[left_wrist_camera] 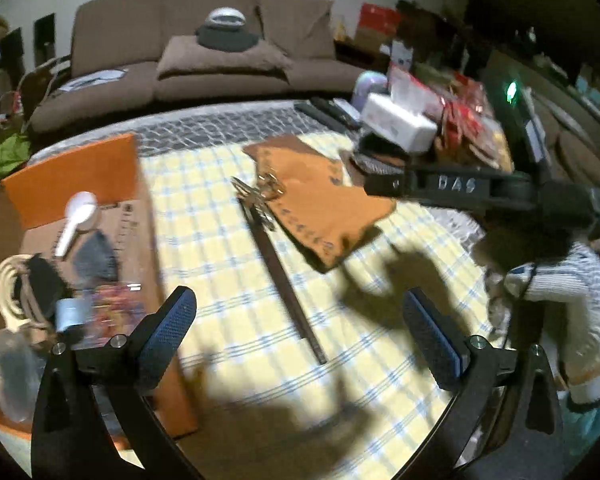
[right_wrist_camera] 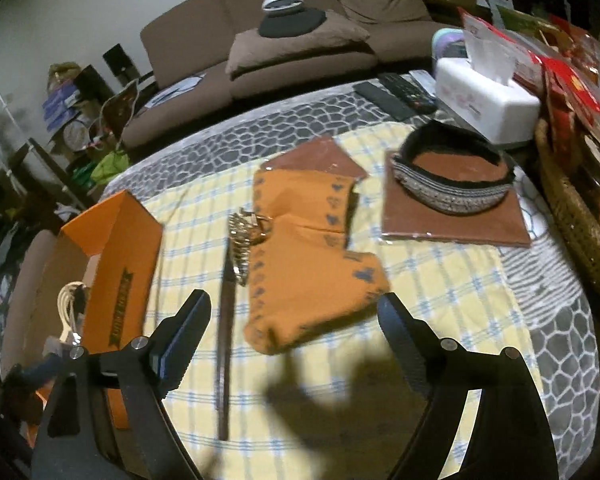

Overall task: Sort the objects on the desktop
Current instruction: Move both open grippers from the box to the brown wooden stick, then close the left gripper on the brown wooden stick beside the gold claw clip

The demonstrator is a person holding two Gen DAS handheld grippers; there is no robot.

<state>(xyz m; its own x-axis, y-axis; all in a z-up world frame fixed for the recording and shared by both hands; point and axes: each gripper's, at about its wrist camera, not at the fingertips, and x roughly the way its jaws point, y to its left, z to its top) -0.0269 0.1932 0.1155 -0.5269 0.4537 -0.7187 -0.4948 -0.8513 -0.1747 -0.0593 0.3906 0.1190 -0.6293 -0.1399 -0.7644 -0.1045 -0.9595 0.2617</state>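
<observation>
Our left gripper (left_wrist_camera: 300,320) hangs over the checked cloth (left_wrist_camera: 220,240) with its jaws spread wide and nothing between them. Ahead of its fingers lies a dark strap (left_wrist_camera: 284,276) with a gold chain (left_wrist_camera: 266,190) at its far end, touching an orange pouch (left_wrist_camera: 320,204). The open orange box (left_wrist_camera: 100,208) of small things sits just beyond its left finger. Our right gripper (right_wrist_camera: 294,338) also stands wide and empty, the pouch just ahead between its fingertips and a jewelled band (right_wrist_camera: 452,188) farther off to the right.
</observation>
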